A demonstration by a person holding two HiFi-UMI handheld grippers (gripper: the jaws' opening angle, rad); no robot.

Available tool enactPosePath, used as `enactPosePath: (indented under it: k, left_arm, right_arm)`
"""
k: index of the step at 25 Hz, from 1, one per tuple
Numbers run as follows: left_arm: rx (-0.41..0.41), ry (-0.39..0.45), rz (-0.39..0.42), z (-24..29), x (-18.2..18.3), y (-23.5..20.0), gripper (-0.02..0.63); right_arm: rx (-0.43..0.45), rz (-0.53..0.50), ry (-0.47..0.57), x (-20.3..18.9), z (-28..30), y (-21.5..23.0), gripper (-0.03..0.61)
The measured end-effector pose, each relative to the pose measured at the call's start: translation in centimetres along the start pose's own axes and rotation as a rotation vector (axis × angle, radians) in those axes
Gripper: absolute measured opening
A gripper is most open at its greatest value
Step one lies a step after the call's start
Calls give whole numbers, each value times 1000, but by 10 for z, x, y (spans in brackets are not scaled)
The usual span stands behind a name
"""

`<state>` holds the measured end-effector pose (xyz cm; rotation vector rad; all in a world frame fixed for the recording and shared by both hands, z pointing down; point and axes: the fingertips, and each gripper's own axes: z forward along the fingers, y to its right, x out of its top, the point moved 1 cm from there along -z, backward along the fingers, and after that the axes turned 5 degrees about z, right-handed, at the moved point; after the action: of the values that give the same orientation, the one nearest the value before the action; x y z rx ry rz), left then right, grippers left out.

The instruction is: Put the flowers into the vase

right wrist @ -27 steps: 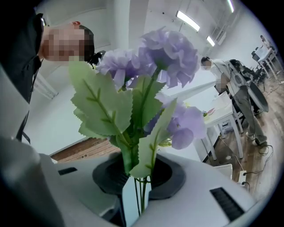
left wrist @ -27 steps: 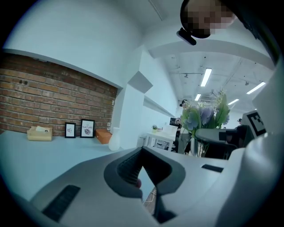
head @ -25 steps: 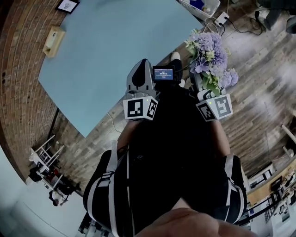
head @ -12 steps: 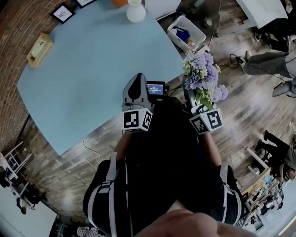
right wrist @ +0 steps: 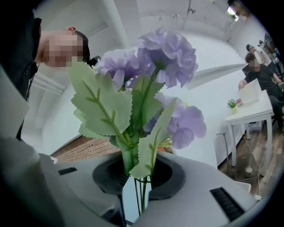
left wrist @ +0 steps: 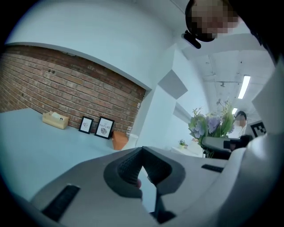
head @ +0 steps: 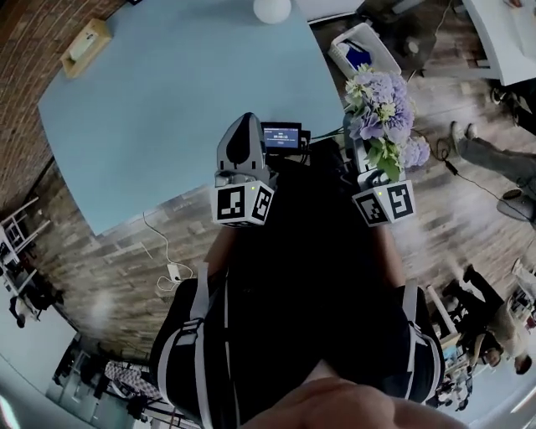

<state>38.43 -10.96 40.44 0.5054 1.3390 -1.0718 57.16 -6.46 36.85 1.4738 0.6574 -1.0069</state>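
A bunch of purple artificial flowers (head: 381, 105) with green leaves stands up from my right gripper (head: 362, 159), which is shut on its thin stems. In the right gripper view the stems (right wrist: 141, 195) run down between the jaws and the blooms (right wrist: 164, 57) fill the middle. The white vase (head: 272, 8) stands at the far edge of the light blue table (head: 167, 100). My left gripper (head: 243, 138) is over the table's near edge with its tips together and nothing in it; the left gripper view shows the pads (left wrist: 128, 166) meeting, with the flowers (left wrist: 213, 126) off to the right.
A wooden tissue box (head: 84, 49) lies at the table's far left, with two framed pictures (left wrist: 96, 127) by the brick wall. On the wooden floor are a white bin (head: 360, 54) right of the table and a power strip (head: 174, 272). People sit at the right.
The view has swung round: the blue table now lies straight ahead and the vase has come into sight at the top. Both grippers moved with the person, the flowers still in the right one.
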Motion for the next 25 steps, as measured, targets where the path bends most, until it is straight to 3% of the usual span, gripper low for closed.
enactPosePath:
  k: [4,9,17,25]
  left_arm:
    - [113,32,5,23,5,20,34]
    - [182,41,56,49,11,51,34]
    - [318,32,66,47,19,43,34]
    - [323,41,14,49,13,19,34]
  right_arm:
    - [107,30,-34,10,23,34,95]
    - [200,68,-54,29,46,66,95]
    - [343,83,-124,25,90,64,95]
    - [359,-9,-128,21,135,50,95]
